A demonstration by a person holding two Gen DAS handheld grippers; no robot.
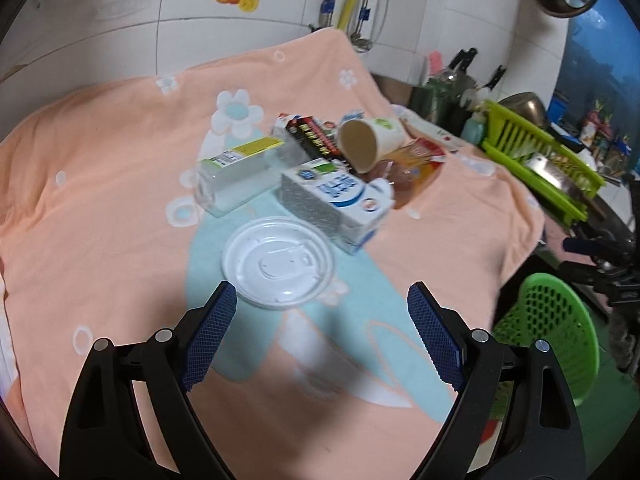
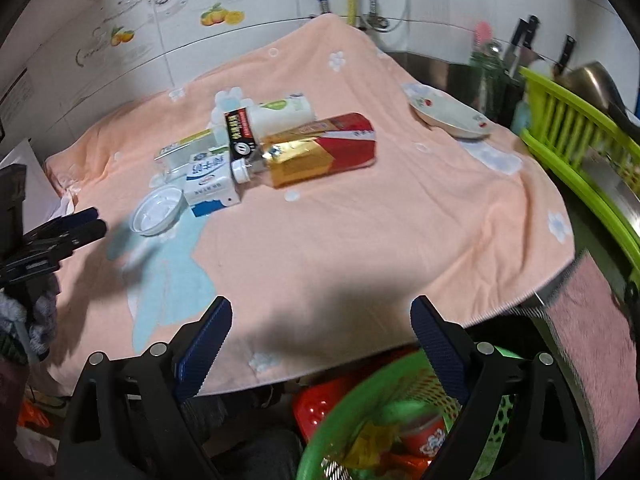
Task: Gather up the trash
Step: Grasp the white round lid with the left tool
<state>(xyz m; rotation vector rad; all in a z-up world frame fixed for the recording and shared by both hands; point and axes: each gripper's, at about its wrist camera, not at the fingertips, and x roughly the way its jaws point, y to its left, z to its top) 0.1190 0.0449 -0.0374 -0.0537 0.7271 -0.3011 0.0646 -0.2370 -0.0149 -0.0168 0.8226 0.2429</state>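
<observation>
Trash lies in a heap on the peach cloth (image 1: 100, 184): a white plastic lid (image 1: 278, 262), a blue-white milk carton (image 1: 340, 204), a clear box (image 1: 236, 174), a paper cup (image 1: 370, 140), a dark carton (image 1: 316, 136) and a red-gold bottle (image 2: 320, 150). My left gripper (image 1: 322, 308) is open just before the lid, its left pad near the rim. My right gripper (image 2: 322, 320) is open and empty over the table's front edge, above a green basket (image 2: 384, 412) holding some trash. The left gripper also shows in the right wrist view (image 2: 90, 220).
A flowered dish (image 2: 444, 114) sits at the cloth's back right. A lime dish rack (image 2: 576, 140) and a knife holder (image 2: 492, 76) stand to the right. A pink rag (image 2: 592, 344) hangs at the right. A tiled wall runs behind.
</observation>
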